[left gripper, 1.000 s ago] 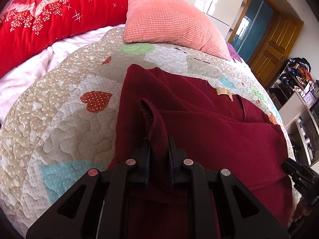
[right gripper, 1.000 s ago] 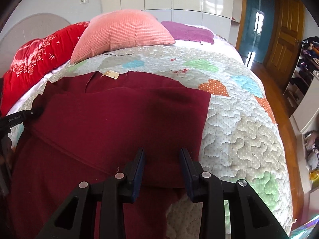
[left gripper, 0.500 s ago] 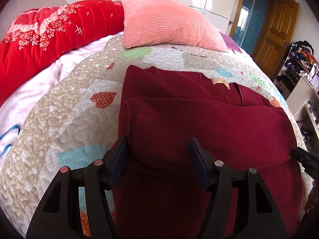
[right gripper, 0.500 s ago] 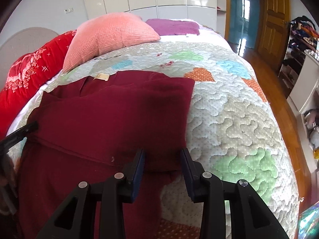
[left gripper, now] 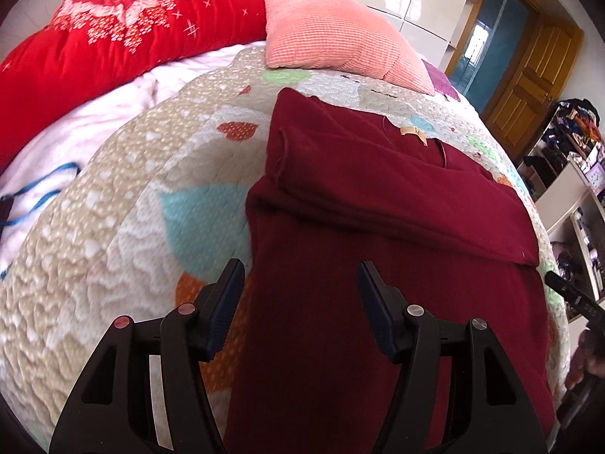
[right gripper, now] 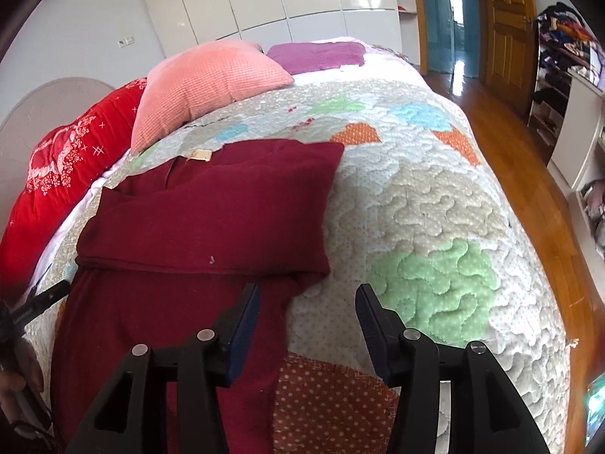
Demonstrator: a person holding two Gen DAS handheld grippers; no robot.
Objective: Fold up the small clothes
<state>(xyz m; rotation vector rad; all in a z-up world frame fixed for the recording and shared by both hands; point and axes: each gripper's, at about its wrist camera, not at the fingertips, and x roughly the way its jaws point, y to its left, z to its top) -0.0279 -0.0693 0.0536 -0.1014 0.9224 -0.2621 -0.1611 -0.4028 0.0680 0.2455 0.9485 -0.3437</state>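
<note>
A dark red sweater [left gripper: 378, 257] lies flat on the quilted bed, its sleeves folded across the chest as a band [left gripper: 397, 204], a tan neck label [left gripper: 414, 133] at the far end. My left gripper [left gripper: 298, 295] is open and empty, over the sweater's lower left edge. In the right wrist view the sweater [right gripper: 204, 219] fills the left half. My right gripper [right gripper: 307, 316] is open and empty, over the sweater's lower right edge and the quilt. The right gripper's tip [left gripper: 567, 291] shows at the left view's right edge.
A patchwork quilt [right gripper: 435, 208] covers the bed. A pink pillow [left gripper: 336, 38] and a red duvet [left gripper: 113, 38] lie at the head. A purple cloth [right gripper: 317, 55] lies behind the pillow. Wooden floor [right gripper: 510, 143], doors and shelves are to the right.
My left gripper let go of the sleeve, which now lies folded across the chest, and opened wide. Both grippers drew back toward the sweater's lower part; the right one opened wider.
</note>
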